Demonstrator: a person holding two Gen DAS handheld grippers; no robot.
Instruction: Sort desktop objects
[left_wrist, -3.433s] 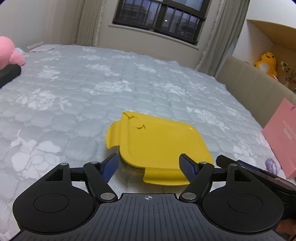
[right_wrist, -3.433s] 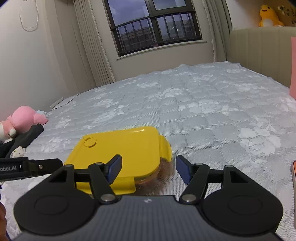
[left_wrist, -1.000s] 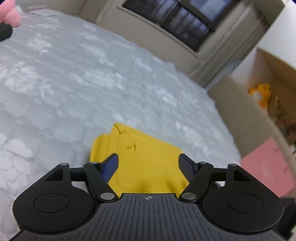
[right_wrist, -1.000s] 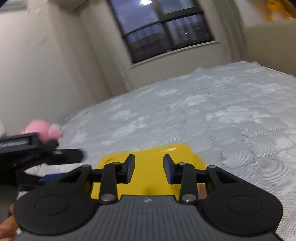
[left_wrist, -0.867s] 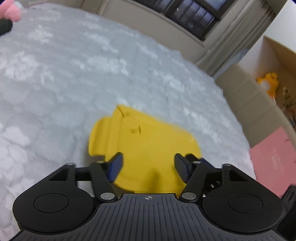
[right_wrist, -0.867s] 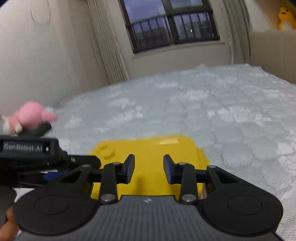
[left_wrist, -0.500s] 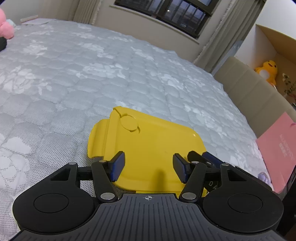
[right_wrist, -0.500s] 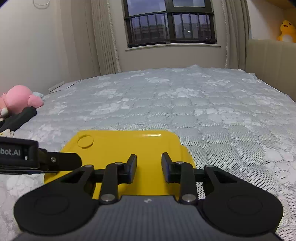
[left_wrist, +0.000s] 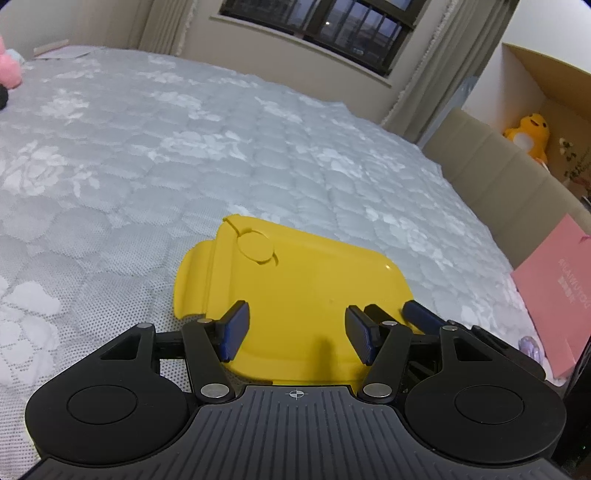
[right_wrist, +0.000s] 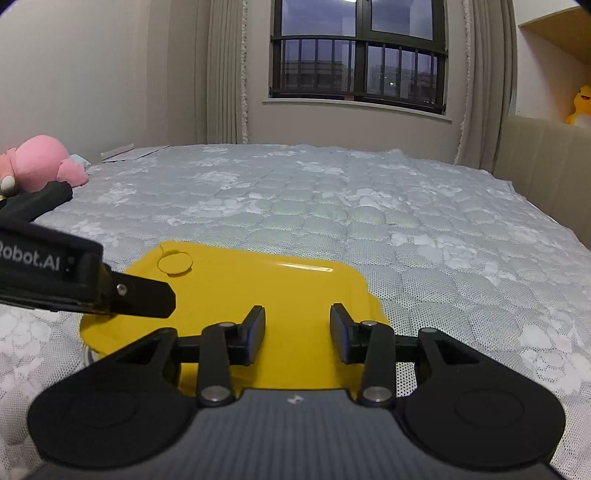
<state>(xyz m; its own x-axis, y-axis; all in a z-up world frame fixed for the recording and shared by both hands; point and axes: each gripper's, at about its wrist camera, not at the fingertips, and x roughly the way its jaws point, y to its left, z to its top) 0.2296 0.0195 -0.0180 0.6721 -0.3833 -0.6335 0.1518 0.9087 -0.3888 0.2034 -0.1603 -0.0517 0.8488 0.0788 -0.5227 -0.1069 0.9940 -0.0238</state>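
Observation:
A container with a yellow lid (left_wrist: 306, 291) lies on the grey quilted bed (left_wrist: 184, 147). My left gripper (left_wrist: 295, 334) hovers over the lid's near edge, jaws part open, and the pads press on nothing I can see. My right gripper (right_wrist: 297, 332) is over the lid (right_wrist: 258, 291) from the other side. Its jaws are opening, with only the lid's top surface showing between them. Its fingertips (left_wrist: 421, 315) show at the lid's right corner in the left wrist view. One left finger (right_wrist: 144, 291) reaches over the lid's left end. The container's body is hidden under the lid.
A pink plush toy (right_wrist: 37, 162) and a dark object lie at the bed's far left. A pink box (left_wrist: 554, 280) leans against the beige headboard (left_wrist: 498, 177) on the right. A yellow plush duck (left_wrist: 528, 133) sits on a shelf. Papers (right_wrist: 129, 151) lie by the window.
The left jaws have narrowed over the lid. The right jaws drew close together, then widened. Both views have rolled back to level, and the right gripper has sunk slightly toward the lid.

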